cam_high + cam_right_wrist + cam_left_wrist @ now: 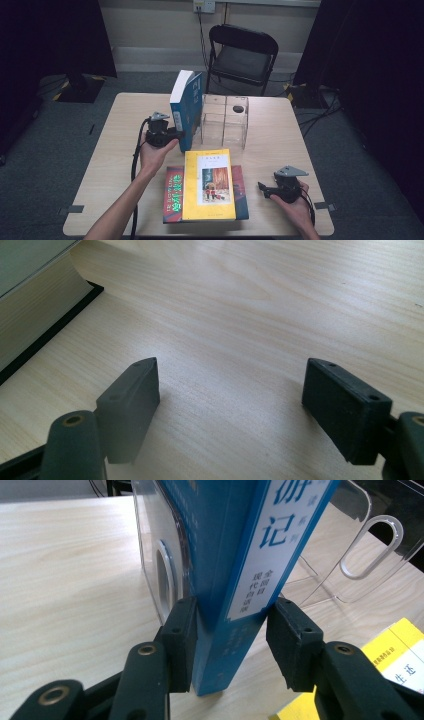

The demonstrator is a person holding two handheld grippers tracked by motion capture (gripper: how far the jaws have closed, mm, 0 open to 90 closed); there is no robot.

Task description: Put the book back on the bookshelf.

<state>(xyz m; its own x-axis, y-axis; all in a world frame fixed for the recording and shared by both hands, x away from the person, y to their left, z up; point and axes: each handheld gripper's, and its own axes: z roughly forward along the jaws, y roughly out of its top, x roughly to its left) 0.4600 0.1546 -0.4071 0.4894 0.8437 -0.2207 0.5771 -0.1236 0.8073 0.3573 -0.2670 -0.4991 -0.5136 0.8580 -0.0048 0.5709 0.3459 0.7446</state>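
Blue book (186, 107) stands upright on the desk (125, 130), spine toward the person, just left of the clear acrylic organiser (225, 120). Left hand-held gripper (230, 645) clamps the lower spine from both sides, likely to keep it vertical for slotting into a compartment; no earlier frame to compare. Left forearm reaches forward, wrist level. Right hand-held gripper (230, 405) rests low on the desk right of the yellow book (209, 185), jaws wide, nothing between. Yellow book lies flat on a red one (172, 192).
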